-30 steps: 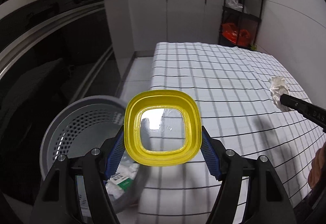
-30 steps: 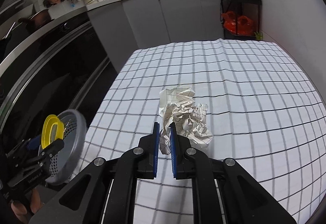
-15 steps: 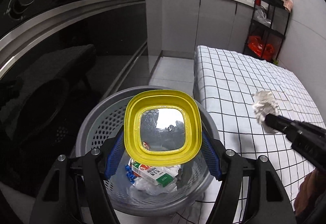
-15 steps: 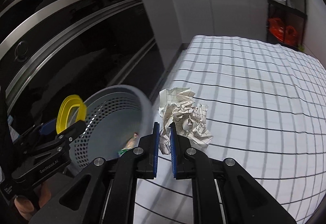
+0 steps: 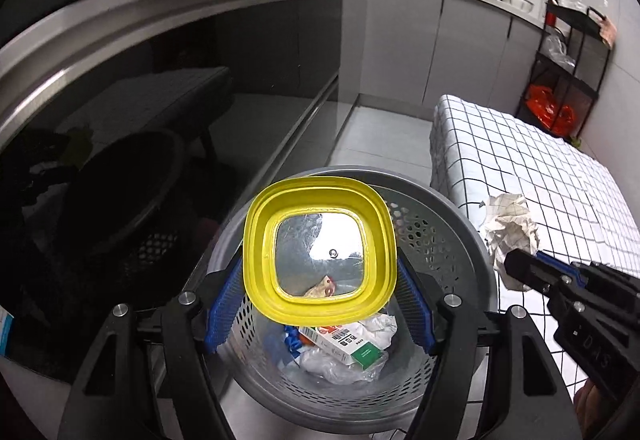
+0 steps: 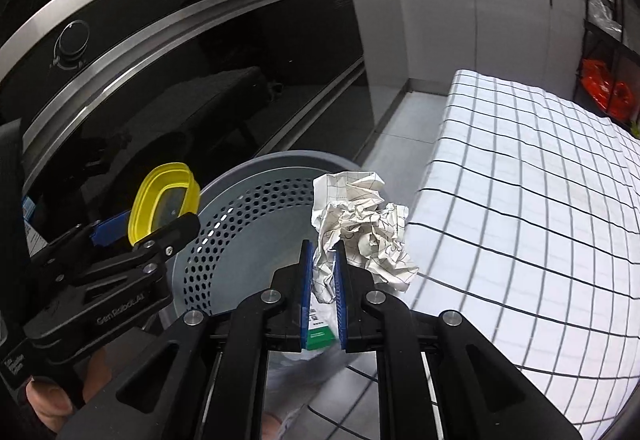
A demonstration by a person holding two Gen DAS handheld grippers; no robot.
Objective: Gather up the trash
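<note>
My left gripper [image 5: 320,300] is shut on a yellow-rimmed clear lid [image 5: 320,252] and holds it over the open grey perforated trash bin [image 5: 452,224], which holds a carton and wrappers [image 5: 344,348]. My right gripper [image 6: 322,264] is shut on a crumpled ball of checked paper [image 6: 360,228], held above the bin's right rim [image 6: 256,163]. The paper ball [image 5: 508,228] and right gripper [image 5: 516,268] show in the left wrist view, at the bin's right edge. The lid [image 6: 164,199] and left gripper [image 6: 132,232] show at left in the right wrist view.
A table with a white black-checked cloth [image 5: 540,167] stands right of the bin. Dark oven fronts [image 5: 160,87] run along the left. Grey cabinets [image 5: 420,39] and a black shelf rack [image 5: 568,79] with an orange bag stand at the back. Pale floor tiles [image 5: 380,135] lie beyond the bin.
Both grippers swung left from over the table to over the bin. The lid now hangs above the bin's opening, and the paper ball has reached the bin's right rim.
</note>
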